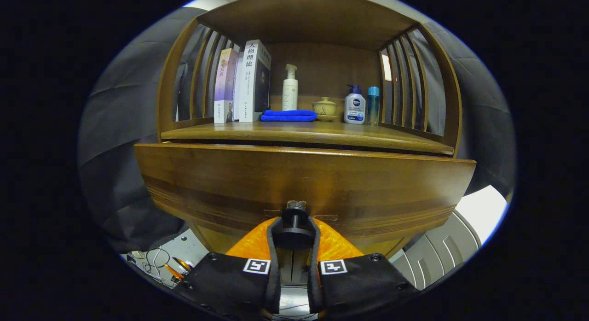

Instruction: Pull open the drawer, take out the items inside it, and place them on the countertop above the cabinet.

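A brown wooden drawer front (303,178) spans the cabinet right ahead of me, standing out a little from under the countertop (303,133). Its dark round knob (294,218) sits low in the middle of the drawer front. My gripper (294,233) is shut on that knob, one finger pressing on each side of it. The inside of the drawer is hidden behind its front.
At the back of the countertop stand books (241,84), a folded blue cloth (288,115), a white pump bottle (290,88), a small lidded pot (324,108), a pump bottle with a blue label (355,105) and a blue bottle (373,104). Slatted sides flank the shelf. Cables (154,261) lie on the floor below left.
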Demonstrator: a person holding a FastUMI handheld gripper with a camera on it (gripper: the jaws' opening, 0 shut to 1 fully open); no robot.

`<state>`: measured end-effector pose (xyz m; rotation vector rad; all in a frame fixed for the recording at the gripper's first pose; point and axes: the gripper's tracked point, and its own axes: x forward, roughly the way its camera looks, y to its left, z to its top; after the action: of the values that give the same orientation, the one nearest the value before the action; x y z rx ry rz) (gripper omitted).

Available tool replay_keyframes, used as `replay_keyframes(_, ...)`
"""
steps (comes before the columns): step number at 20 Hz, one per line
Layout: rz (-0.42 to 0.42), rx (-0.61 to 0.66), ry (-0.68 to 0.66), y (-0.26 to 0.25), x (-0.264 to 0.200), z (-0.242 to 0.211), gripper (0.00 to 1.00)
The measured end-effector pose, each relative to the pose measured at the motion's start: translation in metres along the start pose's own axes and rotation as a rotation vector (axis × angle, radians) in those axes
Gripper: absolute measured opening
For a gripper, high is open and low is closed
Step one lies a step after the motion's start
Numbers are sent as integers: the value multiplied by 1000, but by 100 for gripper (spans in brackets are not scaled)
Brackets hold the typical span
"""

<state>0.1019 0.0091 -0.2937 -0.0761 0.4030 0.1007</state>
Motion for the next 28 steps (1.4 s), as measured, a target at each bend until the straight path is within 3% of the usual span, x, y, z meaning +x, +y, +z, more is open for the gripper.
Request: replay_keyframes(28,65,-45,8,10,-90,-38,26)
